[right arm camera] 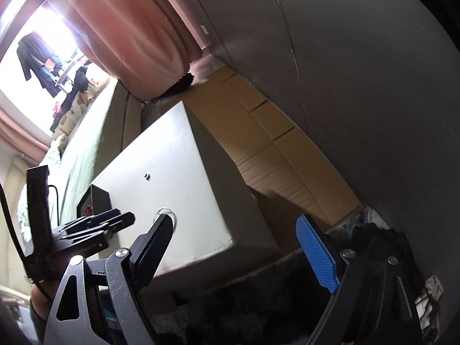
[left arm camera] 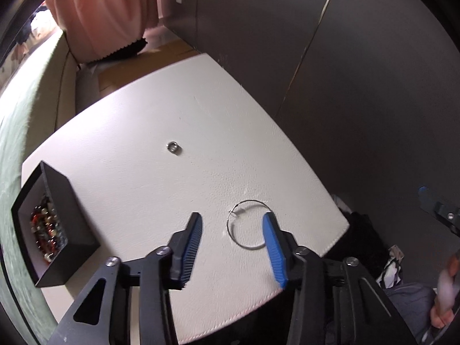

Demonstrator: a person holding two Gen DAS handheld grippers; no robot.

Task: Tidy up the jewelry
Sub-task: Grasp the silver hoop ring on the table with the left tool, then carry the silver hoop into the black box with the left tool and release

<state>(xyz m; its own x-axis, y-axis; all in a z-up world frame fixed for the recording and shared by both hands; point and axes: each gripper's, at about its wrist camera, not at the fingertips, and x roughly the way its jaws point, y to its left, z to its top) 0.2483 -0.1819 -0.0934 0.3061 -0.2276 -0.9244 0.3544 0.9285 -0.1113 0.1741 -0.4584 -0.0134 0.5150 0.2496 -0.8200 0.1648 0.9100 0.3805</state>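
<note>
The left hand-held gripper (left arm camera: 231, 224) hangs spread over a thin wire hoop (left arm camera: 247, 224) at lower centre of the left wrist view; the right blue pad (left arm camera: 273, 247) covers part of the hoop's rim, and whether it touches is hard to tell. Nothing is pinched. A small ring (left arm camera: 173, 147) lies well apart, mid-frame. At left, a black box (left arm camera: 72, 210) holds beads (left arm camera: 46, 230) — blurred, pieces not separable. At the right edge, a smeared hand (left arm camera: 445, 296) is cut off.

In the right wrist view the right hand-held gripper (right arm camera: 238, 230) stands wide, holding nothing; its dark finger (right arm camera: 161, 230) hides most of the hoop (right arm camera: 165, 210).

All rests on a white, leather-grained counter (left arm camera: 143, 115) with stitched edges. Behind it are grey panels (left arm camera: 345, 72), a pink curtain (right arm camera: 138, 28) and cardboard (right arm camera: 273, 149) — the window is blown out.
</note>
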